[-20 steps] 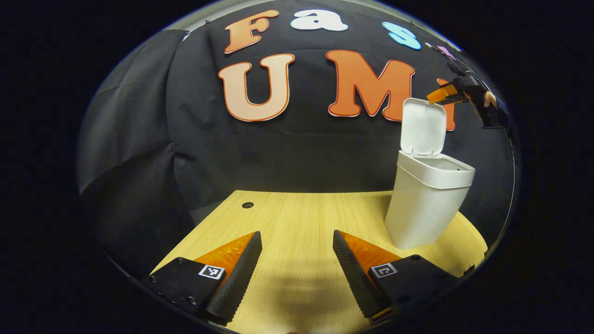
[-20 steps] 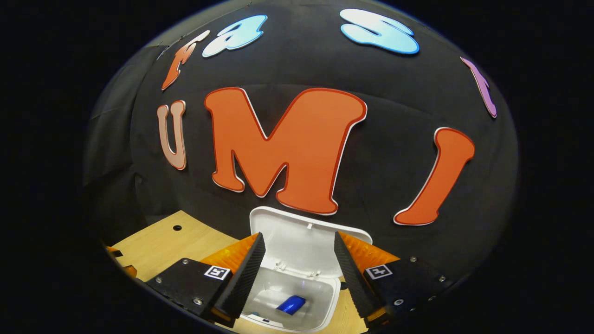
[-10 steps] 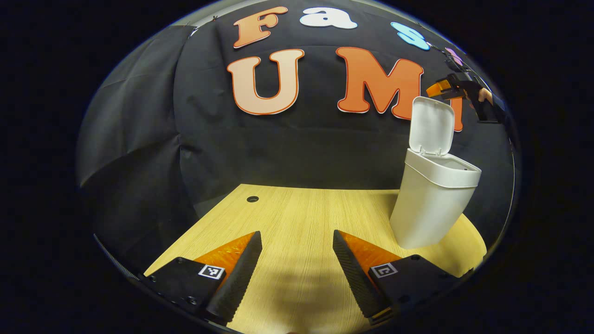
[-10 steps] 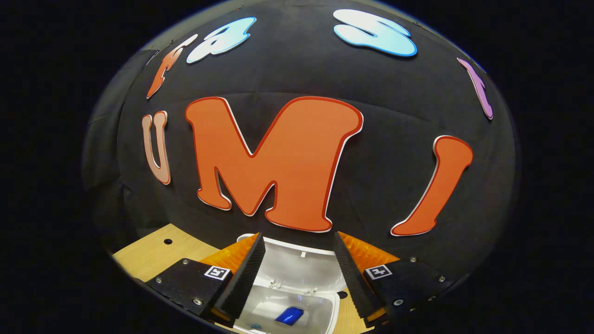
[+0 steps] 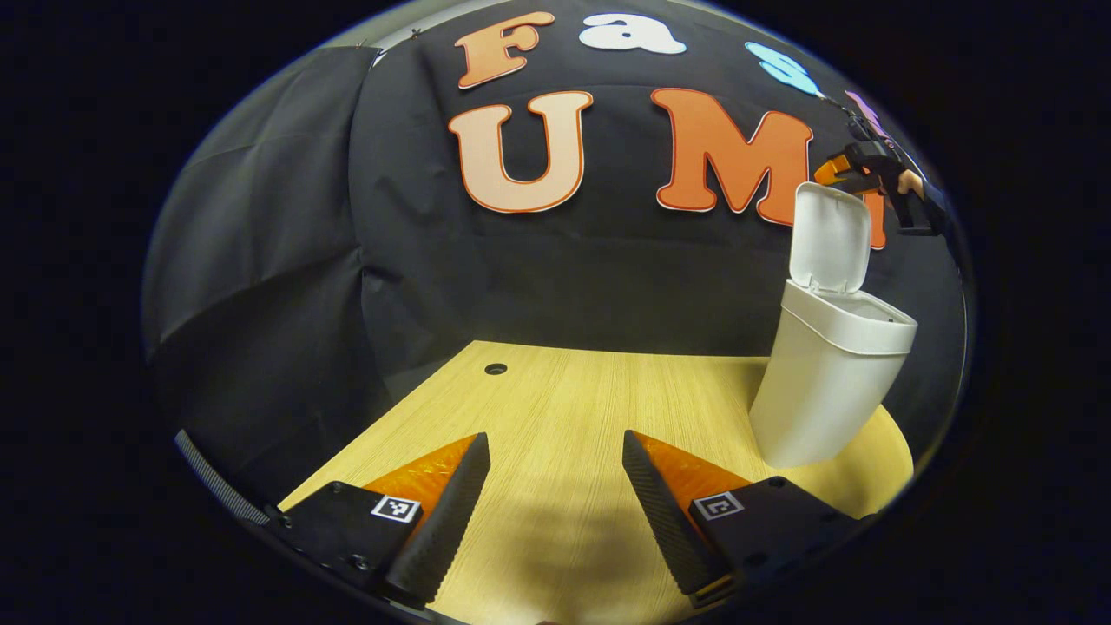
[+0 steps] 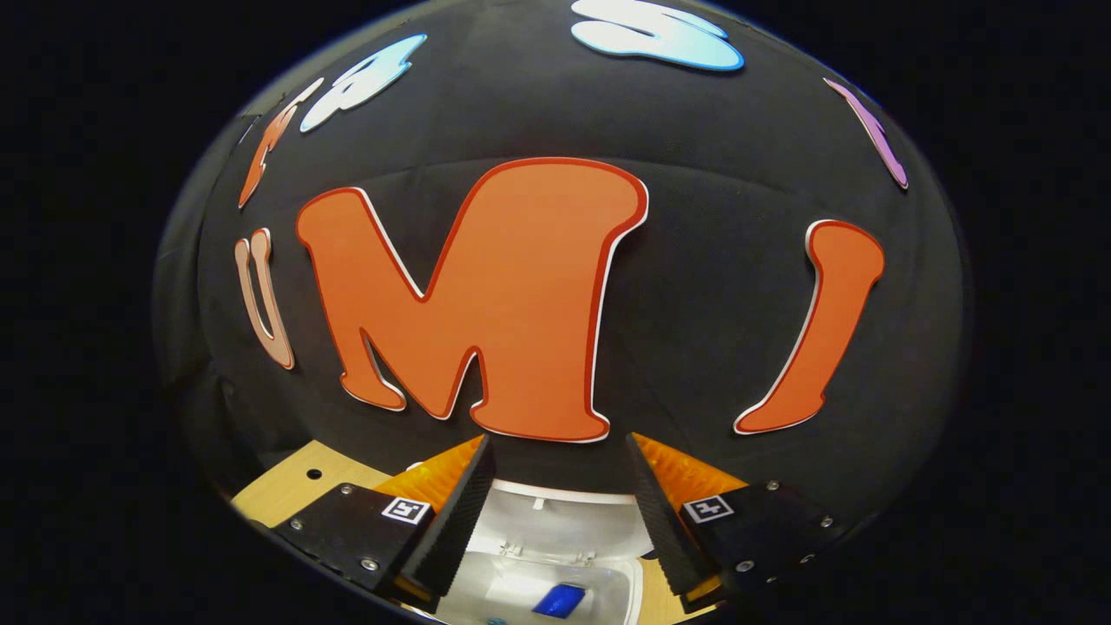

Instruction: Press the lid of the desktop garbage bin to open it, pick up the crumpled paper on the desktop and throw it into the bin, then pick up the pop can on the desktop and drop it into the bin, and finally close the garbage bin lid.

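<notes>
The left tongs hover agape and empty over the bench. Farther off, the right tongs, also agape and empty, have risen above the bin, so less of its interior shows than a second ago. The lid stands upright. One blue pop can lies inside; the paper cannot be made out. Closing one lid likely remains. Count: two tongs, one bin, one can.

White bin upright, lid raised; blue can inside.
</notes>
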